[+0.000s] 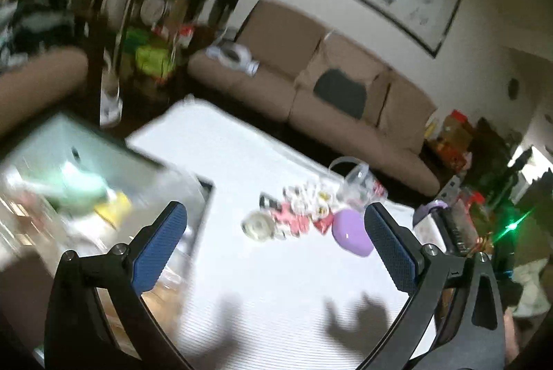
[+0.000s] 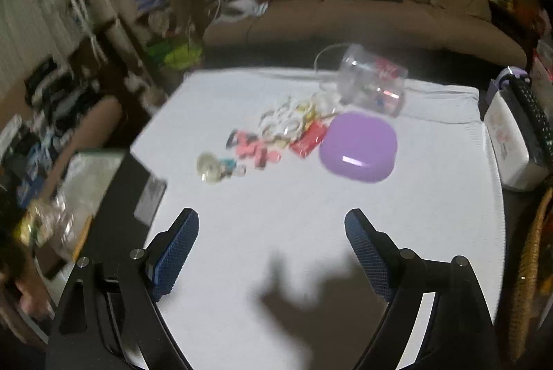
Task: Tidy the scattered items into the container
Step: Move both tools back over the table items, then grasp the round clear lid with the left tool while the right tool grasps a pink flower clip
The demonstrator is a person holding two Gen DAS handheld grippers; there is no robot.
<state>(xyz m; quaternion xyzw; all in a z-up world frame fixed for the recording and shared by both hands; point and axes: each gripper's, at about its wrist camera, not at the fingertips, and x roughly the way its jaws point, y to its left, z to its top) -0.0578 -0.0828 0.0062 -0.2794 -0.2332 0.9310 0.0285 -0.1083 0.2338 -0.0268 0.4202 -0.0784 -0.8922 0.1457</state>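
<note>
A clear plastic container with a thin handle lies on its side at the far end of the white table; it also shows in the left wrist view. A purple lid lies in front of it, also in the left wrist view. Several small items, pink, red, white and yellow, are scattered to its left, also in the left wrist view. A clear round piece lies nearest. My left gripper and right gripper are open and empty, above the table, short of the items.
A brown sofa stands behind the table. A white box with a remote on it sits at the table's right edge. Blurred boxes and clutter lie at the left. A wicker basket is at the right.
</note>
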